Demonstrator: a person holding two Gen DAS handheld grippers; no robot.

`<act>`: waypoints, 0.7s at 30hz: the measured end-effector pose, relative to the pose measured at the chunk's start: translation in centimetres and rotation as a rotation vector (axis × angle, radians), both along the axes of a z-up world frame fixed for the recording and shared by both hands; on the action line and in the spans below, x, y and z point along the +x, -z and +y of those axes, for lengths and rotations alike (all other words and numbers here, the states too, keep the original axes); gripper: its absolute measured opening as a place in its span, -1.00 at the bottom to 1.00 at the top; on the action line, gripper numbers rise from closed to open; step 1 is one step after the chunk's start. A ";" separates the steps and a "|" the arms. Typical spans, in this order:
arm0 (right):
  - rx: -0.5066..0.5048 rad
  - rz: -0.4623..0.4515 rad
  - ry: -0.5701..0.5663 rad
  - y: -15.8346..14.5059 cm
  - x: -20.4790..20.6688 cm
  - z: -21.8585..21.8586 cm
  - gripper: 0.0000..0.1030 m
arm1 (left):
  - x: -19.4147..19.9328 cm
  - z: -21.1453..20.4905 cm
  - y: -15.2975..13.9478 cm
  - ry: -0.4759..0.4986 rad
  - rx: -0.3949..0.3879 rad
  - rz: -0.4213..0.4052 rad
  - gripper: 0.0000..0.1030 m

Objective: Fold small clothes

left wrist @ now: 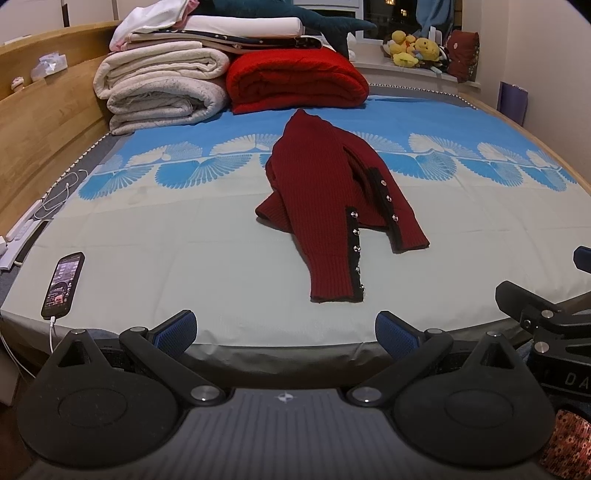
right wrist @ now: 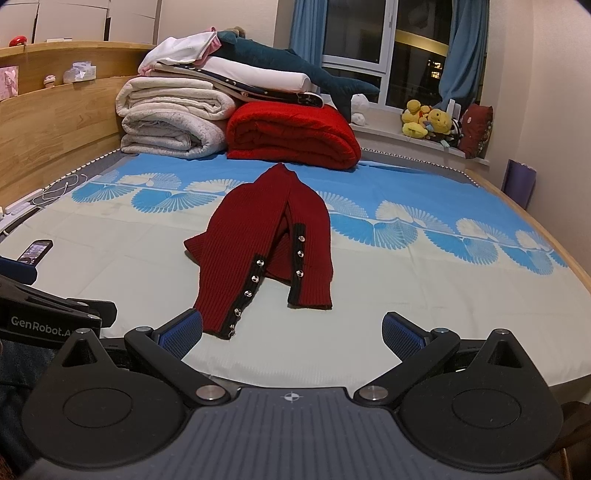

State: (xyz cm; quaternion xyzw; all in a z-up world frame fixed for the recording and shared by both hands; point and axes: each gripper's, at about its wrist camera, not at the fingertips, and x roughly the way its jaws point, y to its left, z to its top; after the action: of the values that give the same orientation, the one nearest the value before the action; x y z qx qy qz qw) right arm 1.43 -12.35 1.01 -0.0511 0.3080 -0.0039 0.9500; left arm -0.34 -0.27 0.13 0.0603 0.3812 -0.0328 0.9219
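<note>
Dark red knit cardigan [left wrist: 332, 199] lies rumpled on the bedsheet [left wrist: 184, 251], ahead of both grippers, touching neither. Left gripper [left wrist: 286, 328]: jaws spread wide, holding nothing, cardigan hem just beyond. Right gripper [right wrist: 293, 330]: jaws likewise apart, hem near its left finger. Phone [left wrist: 62, 284] lies far left.

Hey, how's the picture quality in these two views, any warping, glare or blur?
Left wrist view: strong fisheye warp, the bed edge bows and corners go dark; the red cardigan is sharp. Right wrist view: same warp, warm indoor light, dark window, no strong glare; the cardigan's snaps glint slightly.
</note>
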 end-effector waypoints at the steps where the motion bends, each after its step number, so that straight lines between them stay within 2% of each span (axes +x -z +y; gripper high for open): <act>1: 0.000 0.001 -0.001 0.1 -0.1 0.0 0.99 | 0.0 0.0 0.0 0.001 -0.001 0.001 0.99; 21: 0.012 0.019 -0.006 1.3 0.7 0.2 0.99 | 1.3 0.2 0.9 0.006 -0.007 0.028 0.99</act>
State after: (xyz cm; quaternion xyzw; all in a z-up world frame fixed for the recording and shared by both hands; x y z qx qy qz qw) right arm 2.09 -12.14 -0.33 -0.0464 0.3167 0.0010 0.9474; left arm 0.96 -0.10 -0.81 0.0578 0.3936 -0.0380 0.9167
